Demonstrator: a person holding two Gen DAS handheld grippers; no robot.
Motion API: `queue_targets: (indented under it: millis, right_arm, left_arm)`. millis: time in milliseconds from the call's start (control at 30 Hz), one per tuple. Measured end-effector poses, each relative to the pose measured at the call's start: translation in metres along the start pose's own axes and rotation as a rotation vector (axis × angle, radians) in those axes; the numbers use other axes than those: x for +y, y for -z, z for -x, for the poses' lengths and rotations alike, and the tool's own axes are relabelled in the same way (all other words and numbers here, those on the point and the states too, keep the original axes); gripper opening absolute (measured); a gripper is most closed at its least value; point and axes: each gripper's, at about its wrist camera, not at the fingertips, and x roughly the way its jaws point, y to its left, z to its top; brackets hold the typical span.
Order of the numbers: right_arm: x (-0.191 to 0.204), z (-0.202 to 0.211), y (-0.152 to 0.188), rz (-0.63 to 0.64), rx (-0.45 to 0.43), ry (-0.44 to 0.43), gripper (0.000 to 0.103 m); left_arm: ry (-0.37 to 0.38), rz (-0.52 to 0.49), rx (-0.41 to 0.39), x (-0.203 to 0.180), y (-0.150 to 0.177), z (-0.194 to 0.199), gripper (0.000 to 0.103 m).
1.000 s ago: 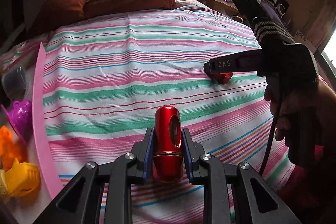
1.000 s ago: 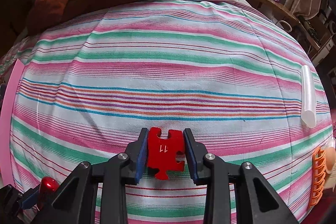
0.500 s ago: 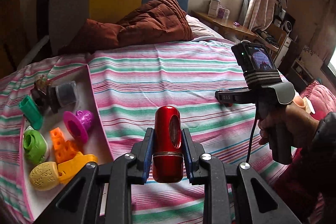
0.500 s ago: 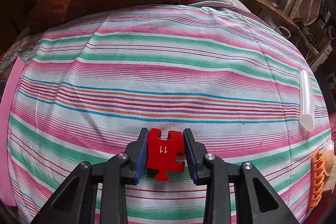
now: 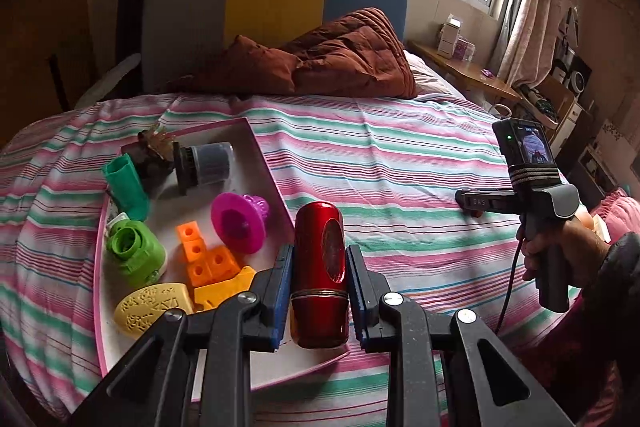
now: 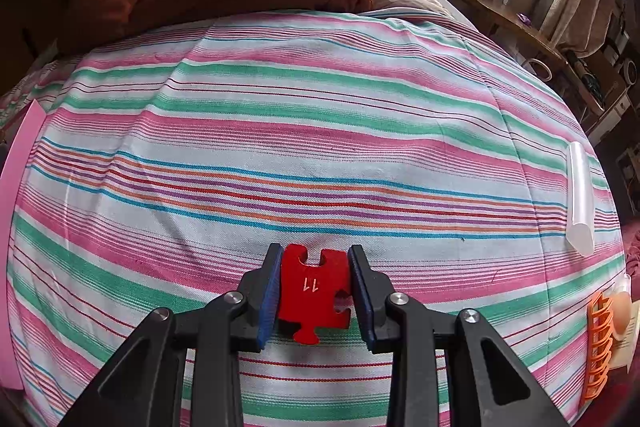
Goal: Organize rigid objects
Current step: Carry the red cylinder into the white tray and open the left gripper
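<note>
My left gripper (image 5: 319, 267) is shut on a shiny red cylinder (image 5: 319, 269) and holds it above the right edge of a white tray with a pink rim (image 5: 256, 139). The tray lies on the striped bed and holds several toys, among them a magenta disc (image 5: 238, 223), orange blocks (image 5: 200, 259) and a green cap (image 5: 134, 255). My right gripper (image 6: 314, 281) is shut on a flat red puzzle piece marked 11 (image 6: 314, 291), low over the bedsheet. The right gripper also shows in the left wrist view (image 5: 476, 203), to the right.
A brown quilt (image 5: 320, 63) lies at the head of the bed. A clear plastic tube (image 6: 580, 199) and an orange comb-like piece (image 6: 598, 347) lie at the bed's right edge. The tray's pink rim (image 6: 18, 211) shows at far left.
My left gripper has risen and pulled back with the red cylinder, bringing the whole tray into view below it. My right gripper has stayed nearly still, shut on the puzzle piece.
</note>
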Motion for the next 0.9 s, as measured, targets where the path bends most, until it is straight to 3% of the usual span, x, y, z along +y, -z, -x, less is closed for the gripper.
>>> queue_targets:
  millis: [233,500,667,900]
  right_arm:
    - [0.003,0.000,0.000,0.011,-0.008,0.014,0.033]
    - [0.008,0.000,-0.001,0.039,-0.011,0.038,0.032]
    - [0.009,0.000,-0.001,0.051,-0.011,0.046,0.032]
    - [0.009,0.000,0.000,0.060,-0.013,0.055,0.032]
  left_arm:
    - [-0.031,0.094,0.009,0.043,0.013,0.011,0.026]
    - [-0.055,0.296,0.043,0.118,0.046,0.026,0.026]
    - [-0.028,0.294,0.063,0.117,0.053,0.018,0.026]
    - [0.010,0.168,0.123,0.091,0.046,-0.021,0.026]
